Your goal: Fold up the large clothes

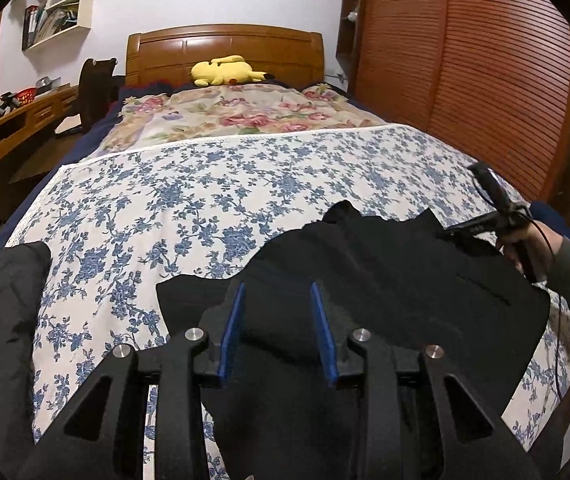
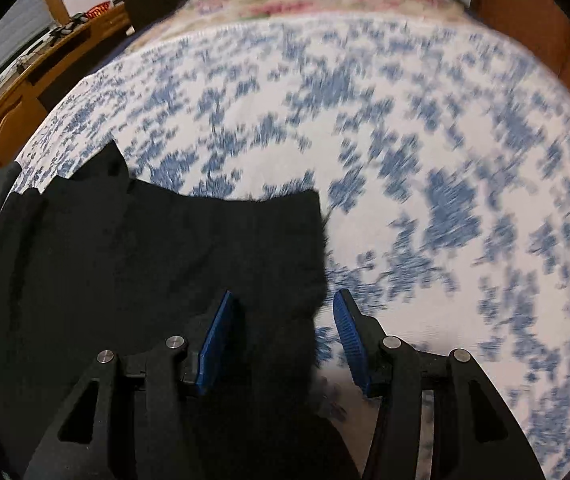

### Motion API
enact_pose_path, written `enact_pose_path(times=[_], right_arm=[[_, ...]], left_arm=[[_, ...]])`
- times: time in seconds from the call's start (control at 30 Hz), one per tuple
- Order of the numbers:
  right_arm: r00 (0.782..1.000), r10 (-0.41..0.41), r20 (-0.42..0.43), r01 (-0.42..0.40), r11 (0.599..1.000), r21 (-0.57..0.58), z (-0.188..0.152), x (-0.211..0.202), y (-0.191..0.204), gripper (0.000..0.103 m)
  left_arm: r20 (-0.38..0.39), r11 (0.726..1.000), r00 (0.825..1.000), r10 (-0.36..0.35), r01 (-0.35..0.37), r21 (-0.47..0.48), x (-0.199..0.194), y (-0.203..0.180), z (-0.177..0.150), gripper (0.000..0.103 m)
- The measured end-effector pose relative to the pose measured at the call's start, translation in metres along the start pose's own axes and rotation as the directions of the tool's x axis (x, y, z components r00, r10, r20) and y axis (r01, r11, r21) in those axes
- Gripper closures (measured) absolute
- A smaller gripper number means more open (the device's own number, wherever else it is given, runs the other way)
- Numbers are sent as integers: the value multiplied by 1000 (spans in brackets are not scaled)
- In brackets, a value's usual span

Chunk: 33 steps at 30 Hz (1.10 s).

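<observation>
A black garment lies spread on the near part of the bed, over a blue-flowered sheet. My left gripper hovers over its near left part, blue pads apart, the cloth lying below them and not pinched. In the right wrist view, which is blurred by motion, the same black garment fills the lower left. My right gripper is open astride its right edge, one pad over the cloth and the other over the sheet. From the left wrist view, the right gripper sits at the garment's far right corner, held by a hand.
Another dark garment lies bunched at the bed's left edge. A rose-print quilt and a yellow plush toy lie near the wooden headboard. A desk stands on the left and a slatted wooden wardrobe on the right.
</observation>
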State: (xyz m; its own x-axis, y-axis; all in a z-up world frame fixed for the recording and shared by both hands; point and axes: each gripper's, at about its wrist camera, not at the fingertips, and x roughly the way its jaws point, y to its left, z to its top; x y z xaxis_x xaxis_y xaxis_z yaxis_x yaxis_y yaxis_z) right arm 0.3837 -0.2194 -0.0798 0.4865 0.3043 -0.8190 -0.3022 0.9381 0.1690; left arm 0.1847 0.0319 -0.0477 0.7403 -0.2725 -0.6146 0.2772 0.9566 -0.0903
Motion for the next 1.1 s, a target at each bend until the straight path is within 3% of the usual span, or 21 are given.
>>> enact_pose_path(times=[0.03, 0.07, 0.17, 0.27, 0.37, 0.4, 0.53, 0.6, 0.73, 0.97, 1.1], right_arm=[[1000, 15, 2, -15, 1000, -5, 2, 1, 1, 68], [1000, 16, 3, -16, 999, -29, 6, 1, 5, 97], [995, -20, 95, 29, 995, -94, 9, -15, 16, 100], [958, -88, 274, 108, 992, -59, 12, -50, 13, 101], [921, -226, 317, 223, 974, 48, 15, -60, -4, 101], [919, -257, 298, 247, 966, 70, 16, -56, -10, 101], [944, -240, 227, 230, 971, 68, 17, -43, -18, 100], [939, -254, 233, 246, 967, 64, 14, -50, -14, 92], [929, -255, 267, 260, 965, 17, 1, -72, 6, 63], [971, -82, 225, 118, 982, -150, -67, -87, 54, 60], [975, -34, 221, 92, 962, -258, -121, -97, 74, 61]], left_arm=[[-2, 1000, 1000, -1, 1, 3, 0, -1, 0, 68], [-2, 1000, 1000, -2, 2, 5, 0, -1, -1, 68], [-10, 1000, 1000, -3, 3, 8, 2, -3, -2, 68], [-13, 1000, 1000, -6, 6, 9, 2, -5, -3, 68], [-13, 1000, 1000, -11, 11, 10, 1, -7, -3, 68], [-12, 1000, 1000, -12, 13, 12, 0, -8, -3, 68], [-12, 1000, 1000, -11, 11, 16, -3, -9, -5, 68], [-12, 1000, 1000, -12, 12, 11, -5, -9, -6, 68], [-12, 1000, 1000, -18, 18, 13, -9, -12, -8, 68], [-2, 999, 999, -37, 37, 37, -18, -25, -11, 68], [-9, 998, 999, -49, 50, 50, -20, -33, -16, 68]])
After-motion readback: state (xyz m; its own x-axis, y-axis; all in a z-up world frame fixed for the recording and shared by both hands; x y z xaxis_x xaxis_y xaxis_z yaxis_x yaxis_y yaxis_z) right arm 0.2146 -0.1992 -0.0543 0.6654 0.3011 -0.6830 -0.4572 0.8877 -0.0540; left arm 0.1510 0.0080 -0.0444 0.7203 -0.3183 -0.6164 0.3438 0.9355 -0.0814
